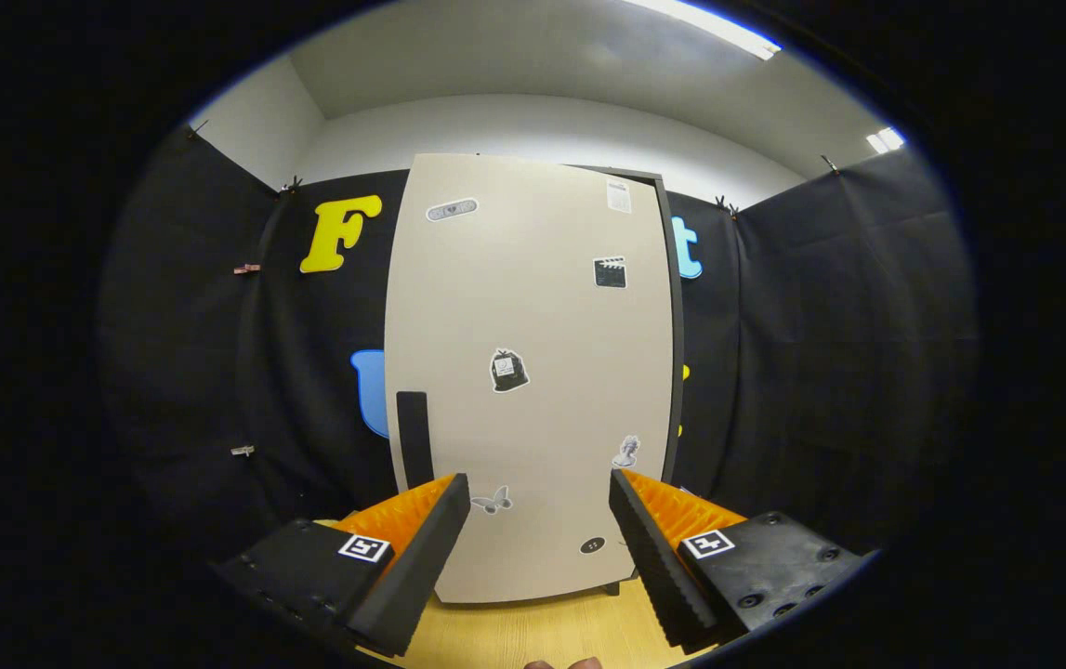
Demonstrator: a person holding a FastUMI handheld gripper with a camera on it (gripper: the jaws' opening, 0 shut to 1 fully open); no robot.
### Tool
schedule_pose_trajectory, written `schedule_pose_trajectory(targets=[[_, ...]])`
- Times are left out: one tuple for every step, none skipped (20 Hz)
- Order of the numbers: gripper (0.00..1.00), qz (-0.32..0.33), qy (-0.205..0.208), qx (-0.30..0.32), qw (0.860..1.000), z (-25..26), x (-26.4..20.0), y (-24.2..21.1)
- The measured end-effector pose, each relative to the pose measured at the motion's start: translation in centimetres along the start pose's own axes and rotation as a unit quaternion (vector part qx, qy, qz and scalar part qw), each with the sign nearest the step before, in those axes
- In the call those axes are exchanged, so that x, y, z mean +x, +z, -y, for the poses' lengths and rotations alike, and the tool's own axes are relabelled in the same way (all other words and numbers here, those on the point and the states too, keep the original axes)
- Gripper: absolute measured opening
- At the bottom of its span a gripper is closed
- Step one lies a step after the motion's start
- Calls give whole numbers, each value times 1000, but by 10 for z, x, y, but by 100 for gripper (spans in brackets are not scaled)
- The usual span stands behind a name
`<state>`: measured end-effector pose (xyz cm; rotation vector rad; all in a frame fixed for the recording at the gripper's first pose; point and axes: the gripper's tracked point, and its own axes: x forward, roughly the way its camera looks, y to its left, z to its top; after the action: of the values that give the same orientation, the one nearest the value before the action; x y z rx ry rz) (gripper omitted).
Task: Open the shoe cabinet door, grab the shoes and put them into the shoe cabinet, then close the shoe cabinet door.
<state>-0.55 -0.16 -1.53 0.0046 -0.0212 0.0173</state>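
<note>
The orange-and-black two-finger gripper (540, 488) stands with its fingers wide apart, holding nothing; just beyond them rises the tall beige shoe cabinet door (533, 372), closed or nearly so, its black vertical handle (414, 437) partly hidden behind the left finger; its dark right edge (675, 325) barely shows; the pale wooden floor (533, 632) lies below.

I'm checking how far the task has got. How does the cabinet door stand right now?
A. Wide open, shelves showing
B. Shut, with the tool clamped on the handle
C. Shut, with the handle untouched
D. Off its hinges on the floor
C: the door sits flush and shut, and the open tool holds nothing, its fingers apart and clear of the black handle.
</note>
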Motion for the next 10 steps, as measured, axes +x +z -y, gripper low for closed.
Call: schedule_pose_trajectory(targets=[[98, -1, 2, 0, 1000, 0, 0, 0], [98, -2, 1, 2, 1000, 0, 0, 0], [98, -4, 3, 3, 1000, 1, 0, -1], [98, -3, 3, 5, 1000, 0, 0, -1], [98, -3, 3, 5, 1000, 0, -1, 0], [98, -2, 5, 4, 1000, -1, -1, 1], [98, -2, 5, 4, 1000, -1, -1, 1], [98, -1, 5, 4, 1000, 0, -1, 2], [98, -1, 5, 5, 1000, 0, -2, 1], [98, -1, 6, 6, 1000, 0, -2, 2]])
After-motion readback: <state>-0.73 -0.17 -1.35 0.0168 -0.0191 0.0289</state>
